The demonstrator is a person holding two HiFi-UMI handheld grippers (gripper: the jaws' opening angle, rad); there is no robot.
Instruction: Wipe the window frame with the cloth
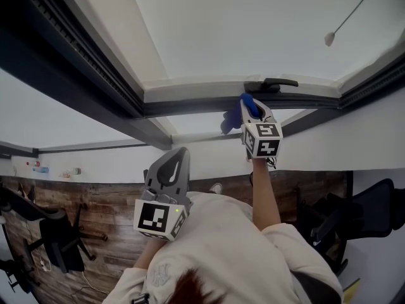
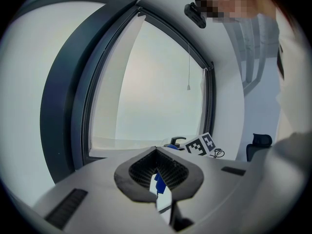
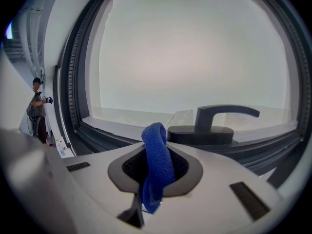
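Note:
The dark window frame runs across the head view, with a black handle on its lower rail. My right gripper is shut on a blue cloth and is held against the rail just below and left of the handle. In the right gripper view the cloth loops up out of the right gripper, with the handle right behind it. My left gripper hangs lower, away from the frame, jaws together and holding nothing. The left gripper faces the window.
A blind cord pull hangs before the pane at the upper right. Office chairs stand on the wooden floor on both sides. A person stands far off to the left. The white wall surrounds the window.

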